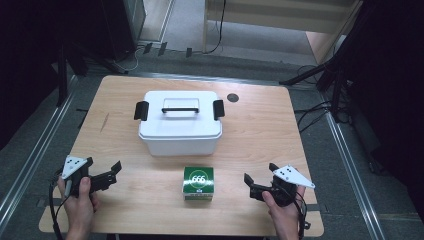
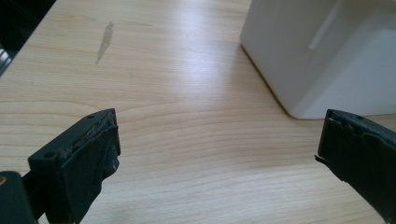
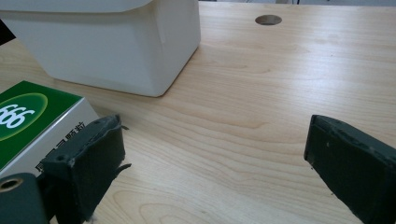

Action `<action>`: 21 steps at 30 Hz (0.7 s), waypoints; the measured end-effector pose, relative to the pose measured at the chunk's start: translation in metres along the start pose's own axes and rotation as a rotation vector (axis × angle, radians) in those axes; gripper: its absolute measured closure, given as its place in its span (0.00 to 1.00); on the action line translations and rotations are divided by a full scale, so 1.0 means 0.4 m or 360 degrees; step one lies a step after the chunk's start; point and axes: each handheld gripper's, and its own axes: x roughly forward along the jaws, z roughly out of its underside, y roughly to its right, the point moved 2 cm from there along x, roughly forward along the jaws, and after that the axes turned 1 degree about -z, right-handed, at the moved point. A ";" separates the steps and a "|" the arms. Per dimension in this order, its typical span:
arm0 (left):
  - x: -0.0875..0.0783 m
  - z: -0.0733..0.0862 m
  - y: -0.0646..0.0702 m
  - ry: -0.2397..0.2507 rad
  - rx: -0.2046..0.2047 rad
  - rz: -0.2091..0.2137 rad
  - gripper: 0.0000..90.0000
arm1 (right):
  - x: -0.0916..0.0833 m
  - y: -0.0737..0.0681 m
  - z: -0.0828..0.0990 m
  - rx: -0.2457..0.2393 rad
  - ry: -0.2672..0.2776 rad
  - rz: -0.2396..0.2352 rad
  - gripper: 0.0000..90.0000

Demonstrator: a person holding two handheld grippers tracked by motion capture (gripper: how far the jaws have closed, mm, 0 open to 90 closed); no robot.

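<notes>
Your left gripper (image 1: 111,173) sits near the table's (image 1: 260,120) front left edge, jaws spread wide with nothing between them. Your right gripper (image 1: 260,181) sits near the front right edge, also spread wide and holding nothing. Between them lies a small green box (image 1: 198,183). Farther back stands a white bin (image 1: 180,122) with its lid on and a black handle (image 1: 180,108) on top.

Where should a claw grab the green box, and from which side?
Grip the green box across its left and right side walls, coming down from above. It lies flat with its broad face up, apart from the white bin, so both sides look free. The right claw is open beside it and seems well placed.
</notes>
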 end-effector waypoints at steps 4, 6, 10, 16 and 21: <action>0.012 0.008 -0.017 -0.0027 -0.0002 -0.0069 0.00 | -0.006 0.007 -0.010 -0.0021 -0.0017 -0.0004 0.06; 0.014 0.012 -0.019 -0.0037 0.0015 -0.0076 0.00 | -0.011 0.011 -0.015 -0.0021 -0.0015 -0.0008 0.08; 0.030 0.028 -0.020 -0.0063 0.0017 -0.0082 0.00 | -0.015 0.018 -0.027 -0.0025 -0.0009 -0.0005 0.12; 0.029 0.035 -0.018 -0.0023 0.0036 -0.0094 0.00 | -0.011 0.008 -0.064 -0.0073 -0.0031 -0.0036 0.14; 0.033 0.040 -0.005 -0.0033 0.0106 -0.0107 0.00 | 0.000 -0.018 -0.098 -0.0230 -0.0010 0.0020 0.17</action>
